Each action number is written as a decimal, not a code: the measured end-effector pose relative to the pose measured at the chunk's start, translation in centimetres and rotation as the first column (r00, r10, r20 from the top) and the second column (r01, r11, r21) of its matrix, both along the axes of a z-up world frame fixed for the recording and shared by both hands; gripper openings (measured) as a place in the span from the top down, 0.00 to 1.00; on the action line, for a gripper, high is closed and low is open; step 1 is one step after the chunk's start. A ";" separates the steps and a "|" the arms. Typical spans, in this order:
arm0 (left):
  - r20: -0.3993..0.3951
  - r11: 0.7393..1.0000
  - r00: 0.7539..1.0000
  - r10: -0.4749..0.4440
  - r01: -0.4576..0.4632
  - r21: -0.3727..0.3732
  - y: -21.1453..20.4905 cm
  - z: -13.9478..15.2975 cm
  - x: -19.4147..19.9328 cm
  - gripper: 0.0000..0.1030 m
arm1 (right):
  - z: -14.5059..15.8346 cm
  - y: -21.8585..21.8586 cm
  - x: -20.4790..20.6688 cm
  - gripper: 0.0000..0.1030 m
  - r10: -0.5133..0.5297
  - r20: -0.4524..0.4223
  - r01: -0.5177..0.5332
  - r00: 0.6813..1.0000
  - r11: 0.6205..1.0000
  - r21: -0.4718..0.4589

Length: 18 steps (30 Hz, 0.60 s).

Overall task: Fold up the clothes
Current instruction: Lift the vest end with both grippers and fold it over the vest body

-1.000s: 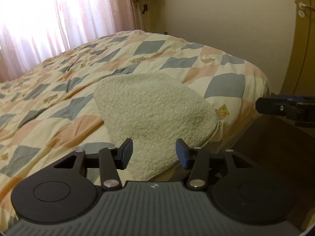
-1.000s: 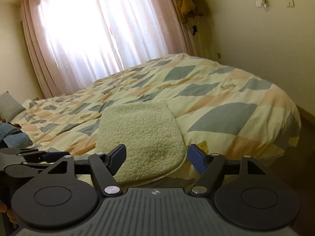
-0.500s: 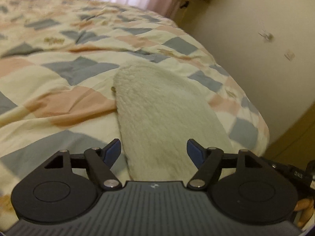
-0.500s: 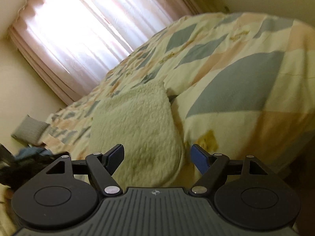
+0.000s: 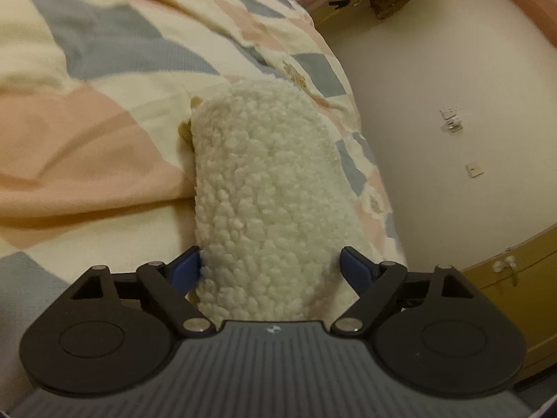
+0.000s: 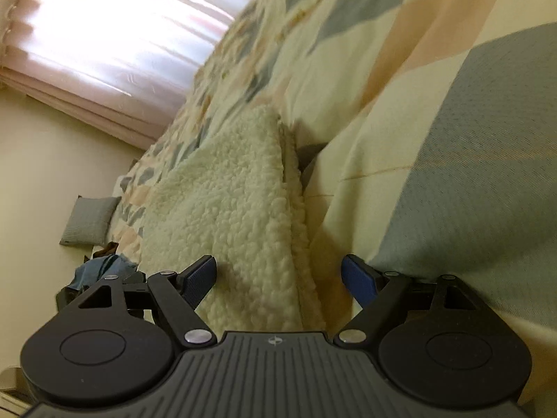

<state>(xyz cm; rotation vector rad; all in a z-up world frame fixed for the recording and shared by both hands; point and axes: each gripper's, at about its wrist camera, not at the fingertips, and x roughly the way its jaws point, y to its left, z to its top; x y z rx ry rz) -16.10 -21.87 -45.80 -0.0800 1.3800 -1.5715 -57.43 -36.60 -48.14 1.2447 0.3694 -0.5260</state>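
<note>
A cream fleece garment (image 5: 268, 188) lies folded on the patchwork quilt (image 5: 87, 132) near the bed's edge. My left gripper (image 5: 269, 270) is open and its near end sits between the two blue pads; the left pad (image 5: 184, 271) touches the fleece. In the right wrist view the same fleece garment (image 6: 229, 209) shows its layered right edge. My right gripper (image 6: 278, 275) stands open around that edge, with the right pad (image 6: 358, 278) against the quilt (image 6: 452, 174).
A pale wall (image 5: 452, 87) and a wooden door (image 5: 504, 278) stand past the bed's edge on the left gripper's side. Bright curtains (image 6: 122, 28), a grey cushion (image 6: 90, 219) and a blue cloth heap (image 6: 101, 268) lie on the right gripper's side.
Both grippers have dropped low and moved in close to the fleece, each tilting sideways. The fleece's end now lies between each pair of open fingers.
</note>
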 end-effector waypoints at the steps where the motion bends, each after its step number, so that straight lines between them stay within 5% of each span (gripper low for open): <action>1: -0.011 1.000 1.000 -0.014 0.015 0.005 -0.3 -0.3 0.1 0.20 | -0.2 -0.4 0.3 0.19 0.012 -0.002 -0.012 1.000 1.000 0.016; 6: -0.008 0.994 0.995 -0.102 0.102 0.032 -1.7 -0.9 0.1 0.24 | -0.7 -2.1 2.2 0.18 0.101 -0.015 -0.100 0.995 0.993 0.069; 12: 0.052 0.985 0.993 -0.110 0.102 0.138 -2.7 -0.1 -0.5 0.31 | -1.9 -3.8 3.5 0.42 0.125 0.021 -0.127 0.992 0.965 0.230; 13: 0.058 0.982 0.991 -0.117 0.107 0.156 -3.0 0.0 -0.6 0.31 | -2.2 -4.1 3.6 0.52 0.120 0.029 -0.123 0.992 0.957 0.263; 18: 0.074 0.964 0.986 -0.151 0.130 0.233 -4.5 0.5 -1.0 0.39 | -2.9 -5.1 4.2 0.65 0.075 0.026 -0.079 0.997 0.912 0.402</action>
